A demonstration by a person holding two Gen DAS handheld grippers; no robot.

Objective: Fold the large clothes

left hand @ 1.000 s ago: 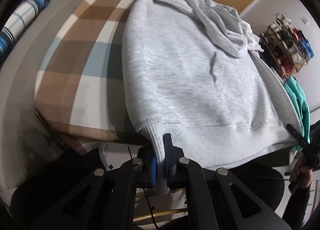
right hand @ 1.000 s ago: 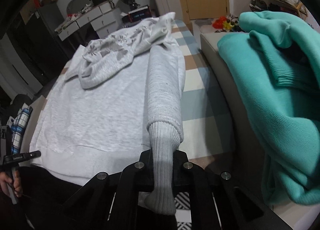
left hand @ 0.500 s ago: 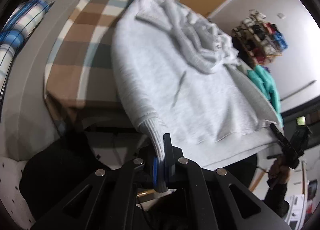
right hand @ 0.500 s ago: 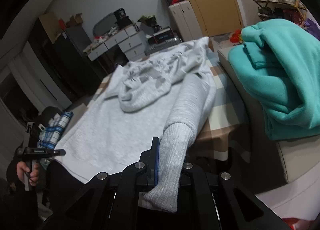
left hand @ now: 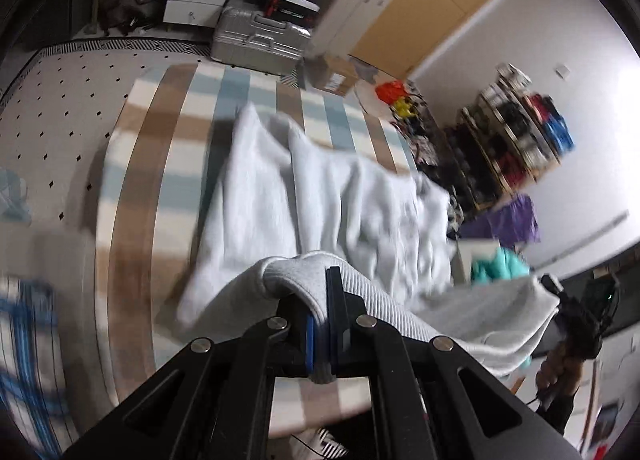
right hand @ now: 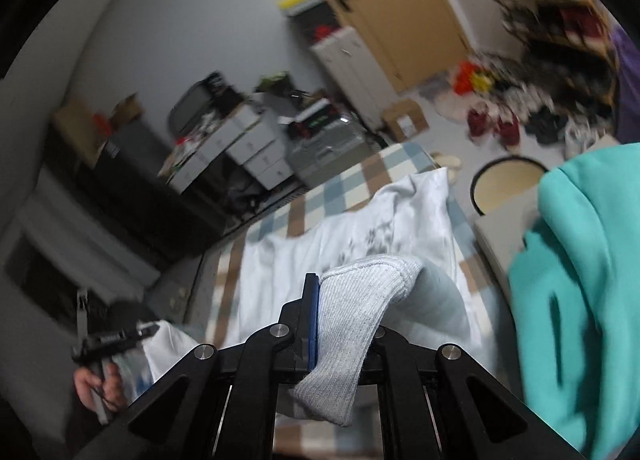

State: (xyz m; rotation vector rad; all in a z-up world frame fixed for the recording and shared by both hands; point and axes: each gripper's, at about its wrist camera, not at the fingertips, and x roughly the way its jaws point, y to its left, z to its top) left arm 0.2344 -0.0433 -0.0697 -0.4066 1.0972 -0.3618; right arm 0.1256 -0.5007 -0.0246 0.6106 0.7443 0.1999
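Note:
A light grey hoodie (left hand: 340, 196) lies on a checked bed cover (left hand: 132, 196); it also shows in the right wrist view (right hand: 344, 232). My left gripper (left hand: 322, 324) is shut on the ribbed hem corner (left hand: 372, 292), lifted above the bed. My right gripper (right hand: 320, 324) is shut on a ribbed part of the hoodie (right hand: 356, 312), also raised, and the cloth drapes over the jaws. The lifted hem stretches between both grippers over the rest of the hoodie. Both views are blurred by motion.
A teal sweater (right hand: 576, 280) lies on a grey seat at the right. A silver suitcase (left hand: 260, 40), drawers (right hand: 248, 140) and a cluttered shelf (left hand: 516, 132) stand past the bed's far end. A blue checked cloth (left hand: 28, 340) lies at the left.
Both grippers have risen and swung forward over the bed, carrying the hoodie's lower edge up and toward the hood end. The views now look down the bed from higher up.

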